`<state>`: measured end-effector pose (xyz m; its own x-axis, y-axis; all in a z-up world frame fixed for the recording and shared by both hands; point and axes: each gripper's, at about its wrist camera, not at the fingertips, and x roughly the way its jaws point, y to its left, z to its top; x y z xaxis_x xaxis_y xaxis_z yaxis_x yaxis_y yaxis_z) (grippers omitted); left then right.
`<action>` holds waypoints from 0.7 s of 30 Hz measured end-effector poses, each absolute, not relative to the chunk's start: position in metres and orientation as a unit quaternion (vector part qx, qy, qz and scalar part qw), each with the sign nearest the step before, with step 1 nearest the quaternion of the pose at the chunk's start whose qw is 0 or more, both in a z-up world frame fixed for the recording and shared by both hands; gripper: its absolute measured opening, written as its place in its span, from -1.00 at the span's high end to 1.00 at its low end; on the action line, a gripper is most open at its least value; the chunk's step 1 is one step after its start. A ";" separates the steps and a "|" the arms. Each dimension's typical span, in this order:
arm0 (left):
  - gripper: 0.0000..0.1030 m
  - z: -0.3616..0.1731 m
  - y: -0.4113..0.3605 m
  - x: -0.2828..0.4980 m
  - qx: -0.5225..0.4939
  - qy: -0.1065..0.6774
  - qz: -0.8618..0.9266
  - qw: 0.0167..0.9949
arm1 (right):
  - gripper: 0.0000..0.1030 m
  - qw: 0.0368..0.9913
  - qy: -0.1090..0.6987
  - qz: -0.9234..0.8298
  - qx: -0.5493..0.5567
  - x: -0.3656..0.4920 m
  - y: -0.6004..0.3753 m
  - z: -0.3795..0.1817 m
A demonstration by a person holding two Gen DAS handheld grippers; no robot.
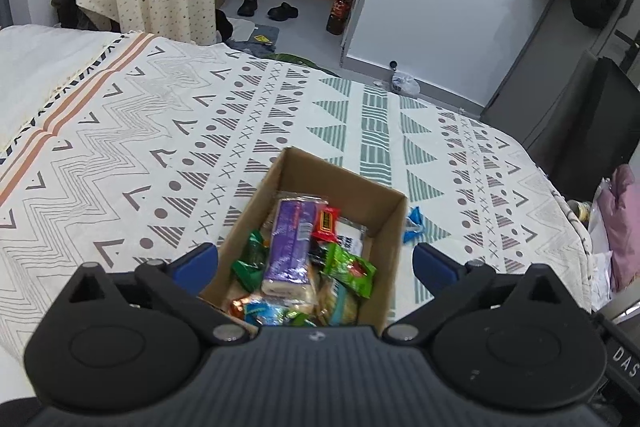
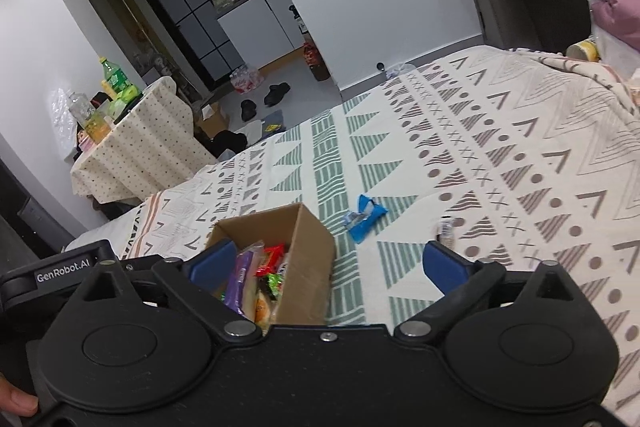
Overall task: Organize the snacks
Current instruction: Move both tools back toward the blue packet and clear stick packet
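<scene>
Below centre in the left wrist view, the cardboard box sat on the bedspread, crammed with a purple packet and green wrappers; the left gripper stood spread, empty. Rightward lay a blue wrapper. Seen from the right wrist, the box sat lower left, the right gripper also spread wide, pinching nothing.

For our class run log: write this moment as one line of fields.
left hand-held gripper: open, empty | right hand-held gripper: open, empty | cardboard box: holds snacks | blue packet: on bedspread, outside box
</scene>
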<state>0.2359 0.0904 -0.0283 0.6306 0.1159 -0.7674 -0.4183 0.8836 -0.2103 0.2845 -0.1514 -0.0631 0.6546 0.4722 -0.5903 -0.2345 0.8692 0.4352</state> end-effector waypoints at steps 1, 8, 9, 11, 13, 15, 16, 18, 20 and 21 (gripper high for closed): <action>-1.00 -0.027 0.087 0.235 -0.186 0.401 0.150 0.884 | -1.00 0.895 0.366 0.197 0.161 0.283 -0.155 -0.063; -1.00 -0.021 0.059 0.230 -0.171 0.401 0.136 0.890 | -1.00 0.897 0.369 0.193 0.147 0.276 -0.176 -0.062; -1.00 -0.020 0.055 0.230 -0.169 0.401 0.136 0.890 | -1.00 0.897 0.370 0.192 0.145 0.275 -0.178 -0.062; -1.00 -0.020 0.050 0.229 -0.169 0.401 0.132 0.891 | -1.00 0.898 0.371 0.190 0.143 0.274 -0.184 -0.061; -1.00 -0.018 0.043 0.228 -0.170 0.398 0.128 0.892 | -1.00 0.898 0.371 0.190 0.138 0.272 -0.189 -0.060; -1.00 -0.017 0.037 0.228 -0.167 0.399 0.125 0.893 | -1.00 0.899 0.371 0.188 0.136 0.270 -0.196 -0.060; -1.00 -0.017 0.033 0.229 -0.165 0.400 0.122 0.893 | -1.00 0.899 0.372 0.187 0.136 0.270 -0.199 -0.060; -1.00 -0.016 0.026 0.230 -0.161 0.405 0.116 0.893 | -1.00 0.900 0.373 0.181 0.136 0.270 -0.206 -0.060; -1.00 -0.015 0.019 0.232 -0.156 0.410 0.112 0.892 | -1.00 0.900 0.373 0.178 0.139 0.270 -0.215 -0.061; -1.00 -0.015 0.015 0.234 -0.155 0.412 0.109 0.891 | -1.00 0.900 0.373 0.177 0.140 0.270 -0.218 -0.063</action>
<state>0.2338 0.0154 -0.0146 0.6371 0.0657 -0.7680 -0.3214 0.9282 -0.1873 0.2700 -0.2179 -0.0625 0.6593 0.4223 -0.6221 -0.2132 0.8984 0.3839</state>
